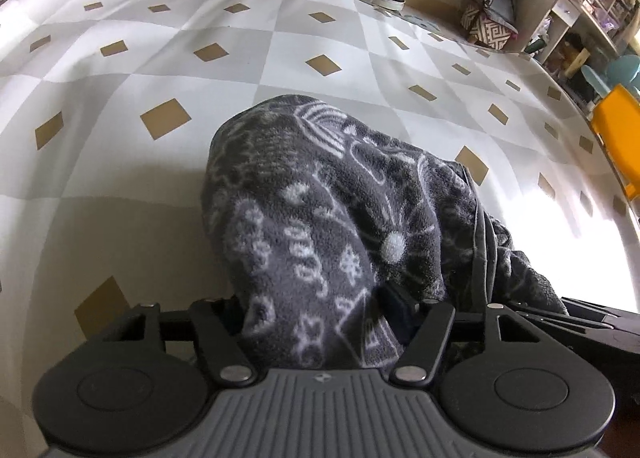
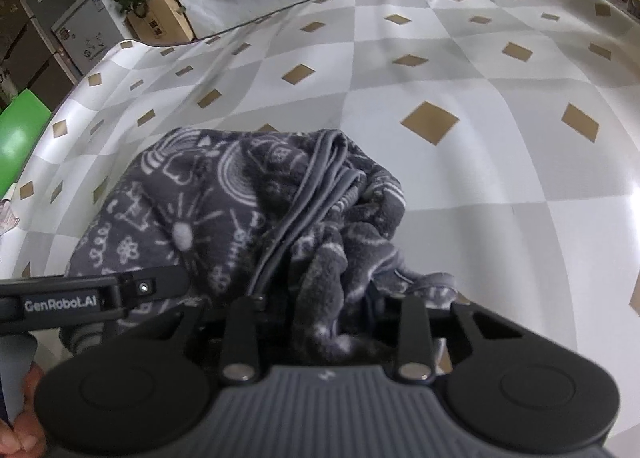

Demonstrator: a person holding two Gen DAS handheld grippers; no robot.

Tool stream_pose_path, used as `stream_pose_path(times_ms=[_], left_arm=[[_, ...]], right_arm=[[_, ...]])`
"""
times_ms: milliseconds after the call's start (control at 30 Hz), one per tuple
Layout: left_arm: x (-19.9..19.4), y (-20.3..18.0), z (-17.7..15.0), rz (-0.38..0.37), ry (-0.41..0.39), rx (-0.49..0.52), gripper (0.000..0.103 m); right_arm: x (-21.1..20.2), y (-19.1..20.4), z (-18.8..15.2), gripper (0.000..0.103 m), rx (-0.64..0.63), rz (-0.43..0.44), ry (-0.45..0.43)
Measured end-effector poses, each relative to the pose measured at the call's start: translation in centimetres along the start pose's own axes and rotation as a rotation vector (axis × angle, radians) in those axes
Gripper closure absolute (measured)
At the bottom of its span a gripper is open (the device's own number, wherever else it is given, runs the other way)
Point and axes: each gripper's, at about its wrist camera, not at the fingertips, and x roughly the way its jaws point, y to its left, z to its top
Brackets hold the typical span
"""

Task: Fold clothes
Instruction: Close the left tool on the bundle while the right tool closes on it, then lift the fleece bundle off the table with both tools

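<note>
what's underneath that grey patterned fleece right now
The grey patterned fleece is bunched over both grippers, hiding the fingers of the left gripper and right gripper. Around it lies the checkered mat. What is directly beneath the fleece is covered.

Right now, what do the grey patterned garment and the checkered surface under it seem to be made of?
Grey patterned garment: looks like fleece or plush knit; matte, fuzzy nap, white motifs with soft edges, smoother grey piping along an edge.

Checkered surface: probably a vinyl or plastic-coated sheet; smooth, slightly glossy, printed grey, white and tan diamonds, with a window glare and a curled-up far edge. The exact material cannot be settled.
</note>
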Motion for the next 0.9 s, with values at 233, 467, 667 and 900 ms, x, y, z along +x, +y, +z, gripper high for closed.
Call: stream_pose_path(times_ms=[233, 467, 667, 900], left_arm=[[-1.2, -0.8, 0.1, -0.006, -0.011, 0.02, 0.042], [-0.6, 0.4, -1.0, 0.019, 0.059, -0.019, 0.042], [0.3, 2.4, -0.9, 0.032, 0.073, -0.11, 0.018], [0.3, 2.8, -0.2, 0.05, 0.028, -0.104, 0.01]], right_arm=[[-0.8, 0.8, 0.4, 0.074, -0.03, 0.016, -0.019], [-0.1, 0.1, 0.0, 0.071, 0.003, -0.015, 0.046], [0.8, -1.4, -0.5, 0.057, 0.05, -0.047, 0.068], [1.1, -1.6, -0.7, 0.054, 0.049, -0.055, 0.075]])
